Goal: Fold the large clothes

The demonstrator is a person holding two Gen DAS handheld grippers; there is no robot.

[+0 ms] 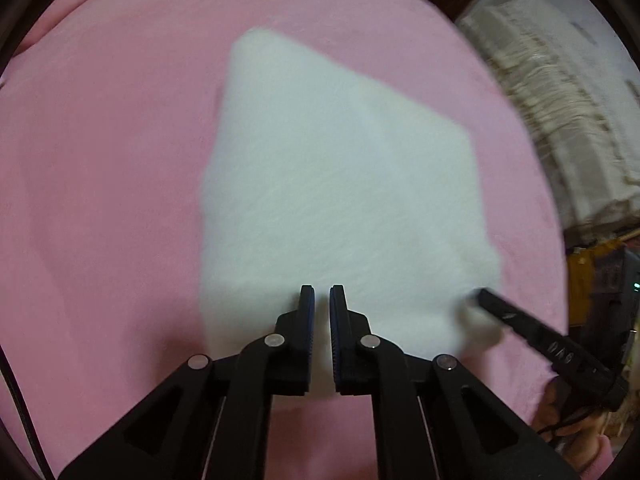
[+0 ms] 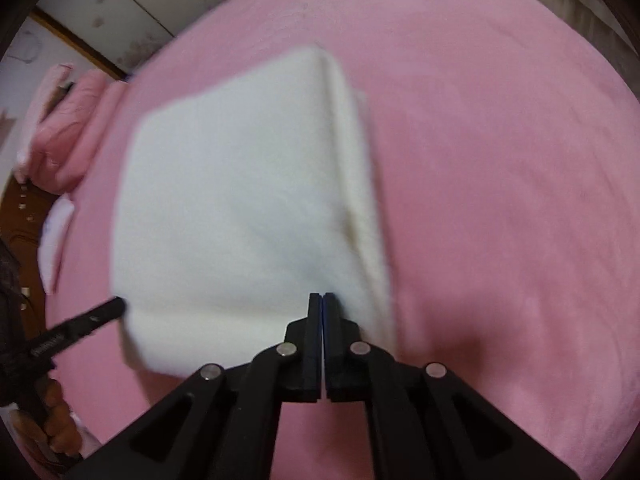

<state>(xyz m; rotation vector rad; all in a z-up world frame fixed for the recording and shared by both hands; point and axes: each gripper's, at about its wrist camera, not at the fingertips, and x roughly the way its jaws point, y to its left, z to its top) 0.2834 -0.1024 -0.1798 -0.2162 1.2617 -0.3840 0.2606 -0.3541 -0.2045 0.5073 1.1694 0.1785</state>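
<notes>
A white fleecy cloth [image 1: 340,180] lies folded into a thick rectangle on the pink bedspread [image 1: 100,200]. My left gripper [image 1: 322,292] sits at the cloth's near edge, jaws nearly together with white cloth pinched between them. In the right wrist view the cloth [image 2: 232,208] shows stacked layers along its right side, and the left gripper [image 2: 120,304] touches its near left corner. My right gripper [image 2: 322,298] is shut with its tips on the near edge close to the right corner. From the left wrist view the right gripper [image 1: 482,294] has its tip buried in that corner.
Pink pillows [image 2: 68,140] and a wooden headboard [image 2: 24,216] lie at the bed's far left. A cream knitted fabric pile [image 1: 560,100] stands beyond the bed's right edge, with dark and yellow clutter [image 1: 588,280] below it. A hand [image 2: 56,420] holds the left gripper.
</notes>
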